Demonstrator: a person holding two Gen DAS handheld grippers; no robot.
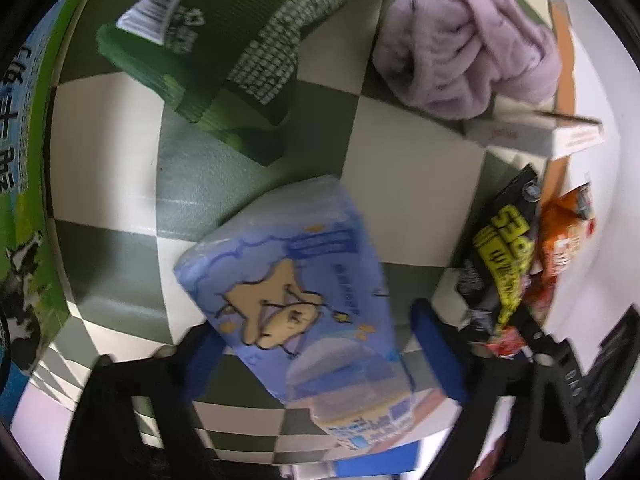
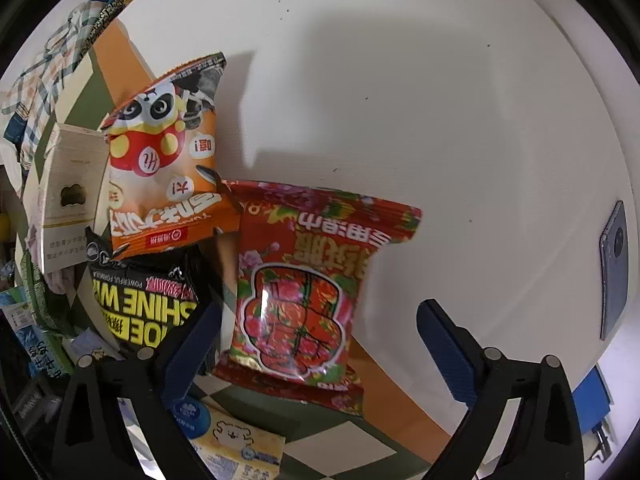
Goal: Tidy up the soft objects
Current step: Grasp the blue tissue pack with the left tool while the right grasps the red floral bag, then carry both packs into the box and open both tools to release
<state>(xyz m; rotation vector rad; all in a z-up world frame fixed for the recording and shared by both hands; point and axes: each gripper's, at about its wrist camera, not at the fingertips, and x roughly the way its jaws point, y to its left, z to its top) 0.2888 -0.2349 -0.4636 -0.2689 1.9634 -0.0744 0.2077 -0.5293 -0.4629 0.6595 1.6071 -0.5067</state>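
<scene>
The left gripper [image 1: 316, 340] is seen with jaws spread wide around a blue tissue pack [image 1: 296, 292] lying on the checked cloth [image 1: 400, 184]; whether the pads touch it cannot be told. The right gripper [image 2: 320, 344] is seen with jaws wide open and nothing gripped, above a red flowered packet [image 2: 308, 292] resting on the white surface [image 2: 440, 100]. An orange snack bag [image 2: 164, 168] and a black packet [image 2: 144, 300] lie just beside it. A lilac towel [image 1: 468, 48] is bunched near a cardboard box [image 1: 540, 132]
</scene>
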